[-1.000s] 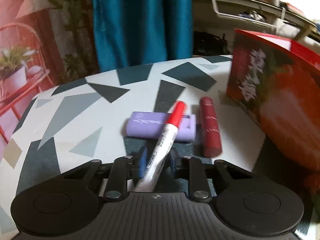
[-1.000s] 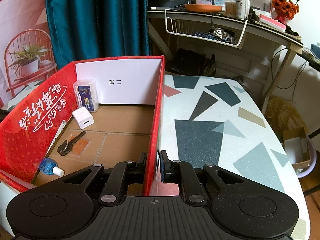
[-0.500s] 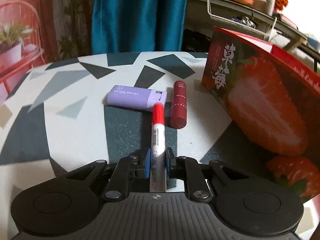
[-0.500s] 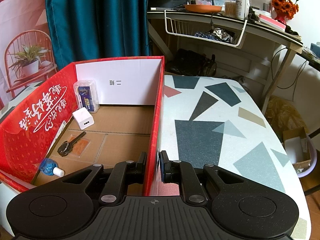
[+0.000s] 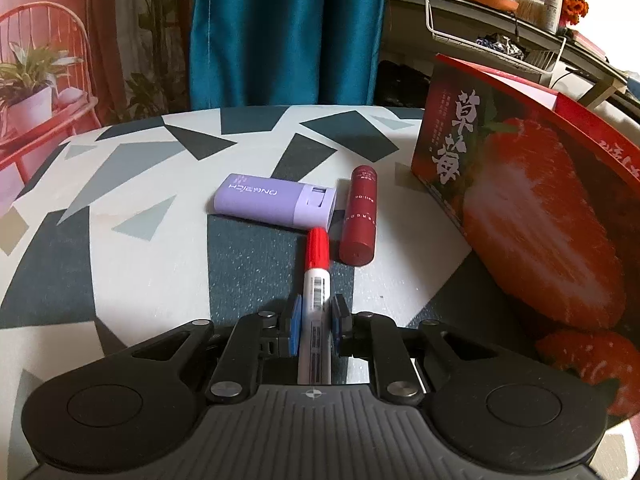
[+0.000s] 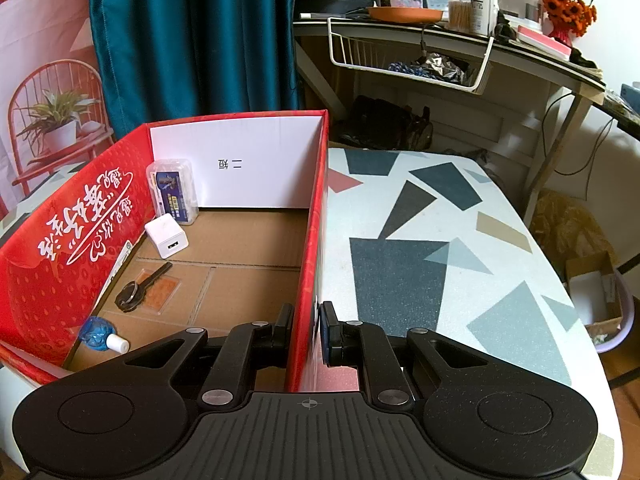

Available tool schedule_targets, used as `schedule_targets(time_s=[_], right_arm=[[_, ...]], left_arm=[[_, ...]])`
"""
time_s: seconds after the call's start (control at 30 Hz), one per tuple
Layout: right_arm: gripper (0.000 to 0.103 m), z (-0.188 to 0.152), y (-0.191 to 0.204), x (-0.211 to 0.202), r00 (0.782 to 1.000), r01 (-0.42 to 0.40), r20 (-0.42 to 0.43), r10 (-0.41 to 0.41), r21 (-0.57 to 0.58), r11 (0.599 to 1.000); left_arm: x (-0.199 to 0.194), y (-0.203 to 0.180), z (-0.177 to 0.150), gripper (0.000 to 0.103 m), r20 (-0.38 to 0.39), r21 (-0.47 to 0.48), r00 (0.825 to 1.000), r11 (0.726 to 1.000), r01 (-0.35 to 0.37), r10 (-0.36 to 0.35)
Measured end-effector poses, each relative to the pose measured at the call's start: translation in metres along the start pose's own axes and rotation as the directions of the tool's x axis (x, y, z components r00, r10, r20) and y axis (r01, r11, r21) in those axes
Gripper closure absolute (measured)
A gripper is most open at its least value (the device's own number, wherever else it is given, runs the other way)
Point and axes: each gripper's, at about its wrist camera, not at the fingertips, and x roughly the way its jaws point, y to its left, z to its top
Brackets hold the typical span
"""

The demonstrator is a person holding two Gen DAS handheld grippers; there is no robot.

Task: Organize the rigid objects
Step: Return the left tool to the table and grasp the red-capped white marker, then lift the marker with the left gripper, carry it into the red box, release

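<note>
My left gripper point(image 5: 315, 326) is shut on a white marker with a red cap point(image 5: 316, 276), which points forward just above the table. Ahead of it lie a lilac rectangular case point(image 5: 272, 199) and a dark red tube point(image 5: 360, 216). The red strawberry box point(image 5: 532, 200) stands to the right. My right gripper point(image 6: 306, 330) is shut on the box's right wall point(image 6: 312, 240). Inside the box lie a white charger cube point(image 6: 167, 236), a clear card case point(image 6: 173, 191), a black key point(image 6: 140, 290) and a small blue bottle point(image 6: 100, 336).
The patterned table point(image 6: 420, 260) extends right of the box to its rounded edge. A teal curtain point(image 5: 280, 32) hangs behind. A cluttered desk with a wire basket point(image 6: 408, 60) stands at the back right. A red chair with a plant point(image 5: 36, 92) is at the left.
My left gripper has straightened the marker, which earlier lay tilted over the lilac case, and has pulled back a little from the case and tube. The right gripper has not moved.
</note>
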Motion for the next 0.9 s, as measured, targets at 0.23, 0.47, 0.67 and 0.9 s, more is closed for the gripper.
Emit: schedule_targets(time_s=[0.23, 0.47, 0.67, 0.9], right_arm=[[0.09, -0.001, -0.001, 0.0, 1.0, 0.0, -0.004, 0.0, 0.005, 1.0], [0.09, -0.001, -0.001, 0.0, 1.0, 0.0, -0.005, 0.0, 0.006, 1.0], [0.09, -0.001, -0.001, 0.0, 1.0, 0.0, -0.004, 0.0, 0.006, 1.0], [0.091, 0.0, -0.001, 0.0, 1.0, 0.004, -0.003, -0.004, 0.009, 1.0]], left_arm=[[-0.003, -0.004, -0.003, 0.086, 0.004, 0.005, 1.0, 1.0, -0.018, 0.018], [-0.009, -0.007, -0.009, 0.086, 0.013, 0.009, 1.0, 1.0, -0.016, 0.016], [-0.013, -0.008, -0.012, 0.087, 0.013, -0.009, 1.0, 1.0, -0.009, 0.009], [-0.02, -0.01, -0.019, 0.087, 0.018, -0.056, 1.0, 0.998, -0.002, 0.003]])
